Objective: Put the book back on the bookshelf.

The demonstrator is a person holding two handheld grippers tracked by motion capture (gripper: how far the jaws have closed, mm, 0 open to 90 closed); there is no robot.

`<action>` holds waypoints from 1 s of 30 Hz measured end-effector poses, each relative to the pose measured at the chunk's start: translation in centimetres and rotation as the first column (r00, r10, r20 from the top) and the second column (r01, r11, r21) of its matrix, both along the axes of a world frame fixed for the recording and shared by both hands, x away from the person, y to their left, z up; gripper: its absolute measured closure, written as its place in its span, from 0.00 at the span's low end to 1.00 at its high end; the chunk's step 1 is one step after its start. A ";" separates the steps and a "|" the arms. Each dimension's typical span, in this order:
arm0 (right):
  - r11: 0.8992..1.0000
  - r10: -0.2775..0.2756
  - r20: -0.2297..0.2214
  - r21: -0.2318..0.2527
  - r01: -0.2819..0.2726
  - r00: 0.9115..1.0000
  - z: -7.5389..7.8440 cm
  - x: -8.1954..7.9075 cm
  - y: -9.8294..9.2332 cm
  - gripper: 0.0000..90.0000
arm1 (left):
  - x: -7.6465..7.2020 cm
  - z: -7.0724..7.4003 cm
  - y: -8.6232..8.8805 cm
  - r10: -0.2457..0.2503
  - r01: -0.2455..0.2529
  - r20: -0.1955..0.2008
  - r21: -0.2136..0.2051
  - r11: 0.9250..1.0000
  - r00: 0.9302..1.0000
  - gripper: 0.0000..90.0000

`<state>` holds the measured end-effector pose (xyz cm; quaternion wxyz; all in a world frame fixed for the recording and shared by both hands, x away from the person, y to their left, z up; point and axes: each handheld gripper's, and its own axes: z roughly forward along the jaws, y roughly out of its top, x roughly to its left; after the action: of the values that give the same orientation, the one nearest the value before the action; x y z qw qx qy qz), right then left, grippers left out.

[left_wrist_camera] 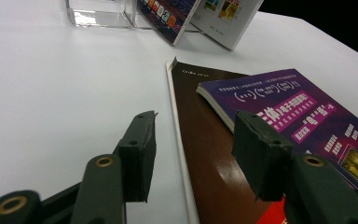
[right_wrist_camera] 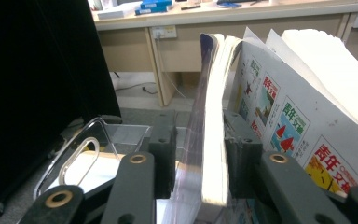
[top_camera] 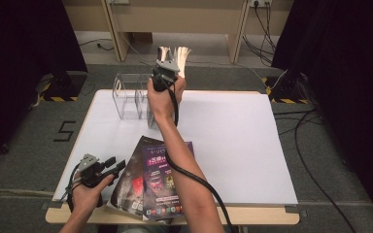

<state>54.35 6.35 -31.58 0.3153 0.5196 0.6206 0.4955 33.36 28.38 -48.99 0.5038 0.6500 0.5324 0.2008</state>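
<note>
- White table point(top_camera: 233, 145) is the biggest thing here. My job on it is to stand the magazines up in a holder.
- Clear plastic holder point(top_camera: 128, 97) sits at the far side of the table, and it has a few slots.
- Two magazines stand in the holder, leaning a bit. One is the thin magazine point(right_wrist_camera: 212, 140) with a shiny see-through cover and white page edges. Touching it is the white magazine point(right_wrist_camera: 279, 121), which has little red and blue pictures on it.
- Two more lie flat near me, at the front of the table. The purple magazine point(top_camera: 167, 170) lies on top of the brown magazine point(top_camera: 128, 179) and covers part of it.
- My right gripper point(right_wrist_camera: 198, 135) is up at the holder. The thin magazine's top edge is between its fingers point(right_wrist_camera: 164, 140), but I see a gap on one side, so they are loose and not squeezing. I think this one is now dropped in its slot.
- My left gripper point(left_wrist_camera: 196, 126) waits low by the brown magazine's edge. Its fingers are wide apart and hold nothing.
- Next, I think my right gripper must lift straight up and away without knocking the leaning magazines over. Then the purple magazine needs picking up by its edge.
</note>
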 end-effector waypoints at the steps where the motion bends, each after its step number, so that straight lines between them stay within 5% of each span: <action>1: 1.000 0.004 0.008 -0.001 -0.004 1.000 -0.1 -0.1 0.0 0.74 | 0.0 0.0 0.0 -0.001 0.001 0.000 0.001 1.000 1.000 0.54; 21: 0.995 0.028 0.041 0.094 -0.032 0.999 -0.6 -1.9 -1.0 0.64 | 0.0 0.0 -0.3 -0.005 0.005 0.001 0.004 1.000 1.000 0.54; 30: 0.993 0.053 0.071 0.098 -0.059 0.996 -0.9 -3.1 -2.1 0.61 | 0.0 -0.1 -0.5 -0.007 0.007 -0.001 0.008 1.000 1.000 0.53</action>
<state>51.25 4.29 -32.49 0.2960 0.4998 0.5983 0.5519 33.34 27.86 -49.07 0.5017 0.6540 0.5294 0.2009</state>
